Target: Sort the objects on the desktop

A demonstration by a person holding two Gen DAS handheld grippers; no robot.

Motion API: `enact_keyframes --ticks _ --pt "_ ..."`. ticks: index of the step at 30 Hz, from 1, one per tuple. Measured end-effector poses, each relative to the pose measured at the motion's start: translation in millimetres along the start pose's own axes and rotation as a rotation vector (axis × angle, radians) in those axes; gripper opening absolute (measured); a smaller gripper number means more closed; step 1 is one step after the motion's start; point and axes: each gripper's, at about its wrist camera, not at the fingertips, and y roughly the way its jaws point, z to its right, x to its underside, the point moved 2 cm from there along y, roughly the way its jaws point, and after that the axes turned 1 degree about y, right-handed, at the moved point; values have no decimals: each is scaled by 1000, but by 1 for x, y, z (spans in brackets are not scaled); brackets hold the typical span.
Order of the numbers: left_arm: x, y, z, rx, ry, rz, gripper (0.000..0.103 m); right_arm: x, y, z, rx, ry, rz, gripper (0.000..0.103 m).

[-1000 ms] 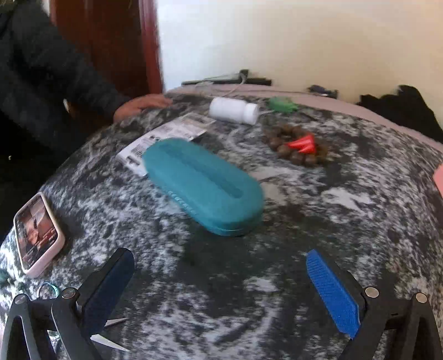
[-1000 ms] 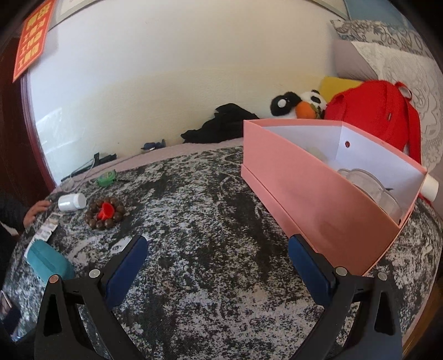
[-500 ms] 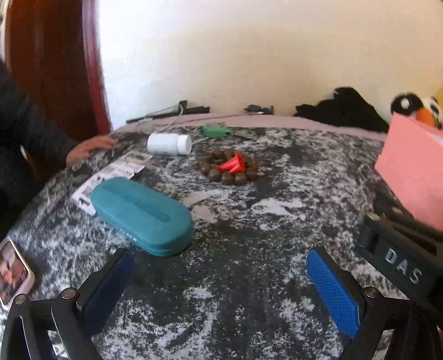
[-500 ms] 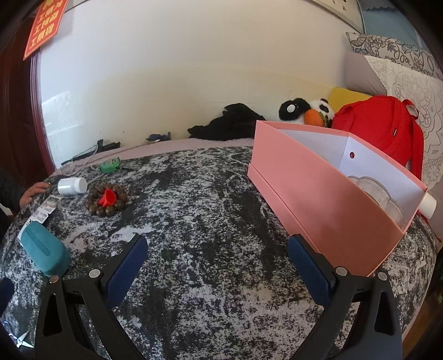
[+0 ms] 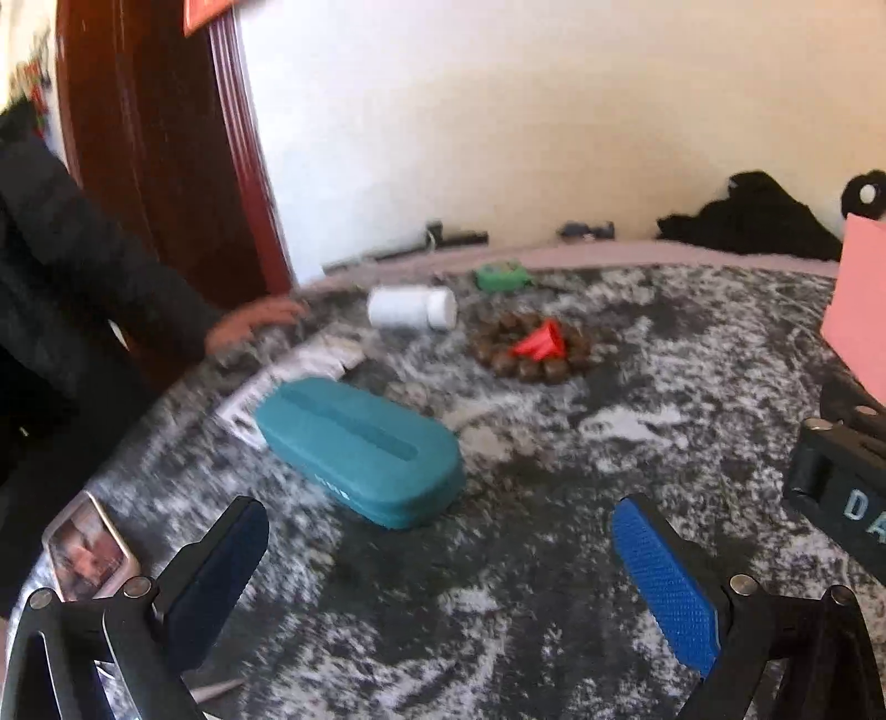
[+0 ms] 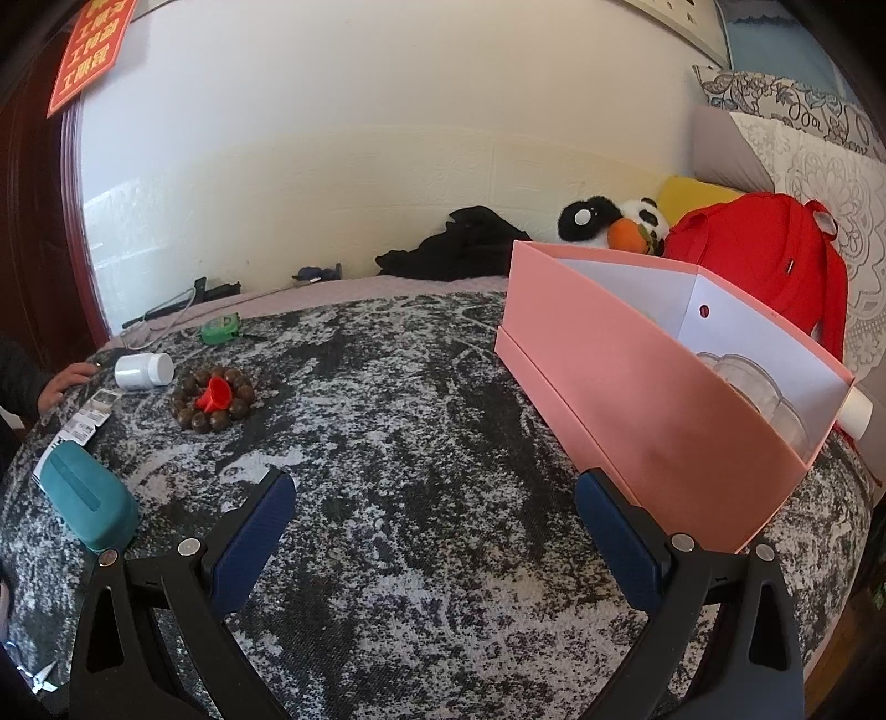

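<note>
Left tool (image 5: pixel 437 559) has swung back toward the teal case (image 5: pixel 360 448) — it sits nearer centre now, just ahead on the counter (image 6: pixel 421 443). Both tools gape wide, empty; right tool (image 6: pixel 434 531) idles beside the pink box (image 6: pixel 637 399).

Home bedroom indicated. Bed surface covered by mottled black-white blanket (image 6: pixel 421 443). Patterned pillows (image 6: pixel 803 138) stacked at right, panda plush toy (image 6: pixel 614 221) and red backpack (image 6: pixel 764 260) laid against cream wall. Dark clothing (image 6: pixel 459 243) heaped at far edge. Red paper sign (image 6: pixel 91 50) hung beside dark wooden door frame (image 5: pixel 160 149).
</note>
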Motion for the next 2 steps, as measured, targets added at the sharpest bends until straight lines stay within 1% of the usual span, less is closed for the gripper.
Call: enact_keyframes --ticks 2 --pt "-1 -1 1 57 -7 -13 103 0 0 1 -1 1 0 103"
